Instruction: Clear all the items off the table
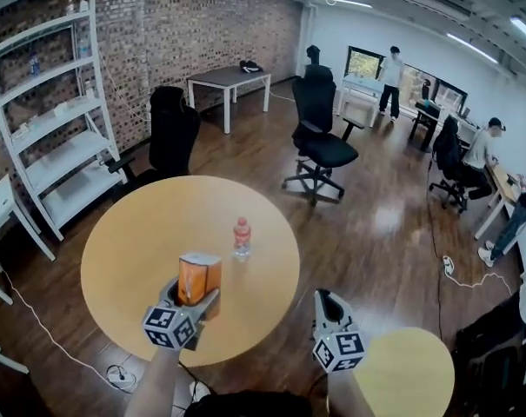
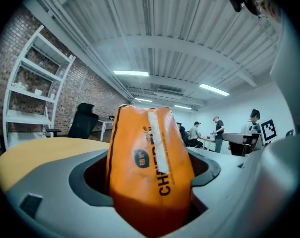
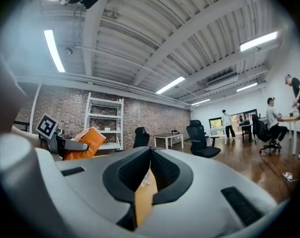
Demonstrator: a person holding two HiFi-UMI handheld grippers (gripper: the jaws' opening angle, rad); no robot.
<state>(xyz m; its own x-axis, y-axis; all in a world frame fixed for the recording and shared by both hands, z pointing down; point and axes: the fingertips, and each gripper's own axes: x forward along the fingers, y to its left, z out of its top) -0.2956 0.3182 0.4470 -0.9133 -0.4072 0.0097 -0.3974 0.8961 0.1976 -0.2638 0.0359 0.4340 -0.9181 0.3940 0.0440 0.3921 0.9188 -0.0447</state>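
The round table [image 1: 132,259] has a smooth, matt wood top; the bottle [image 1: 242,238] on it is clear plastic. The orange packet [image 2: 150,167] above it looks smooth, faintly glossy.

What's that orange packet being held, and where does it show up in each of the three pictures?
Head view: the orange packet, a snack bag by its look, stands lower left of centre, in the left gripper.
Left gripper view: it fills the middle, clamped between the fingers.
Right gripper view: small, at the left side.
Shared landmark: the white shelf.
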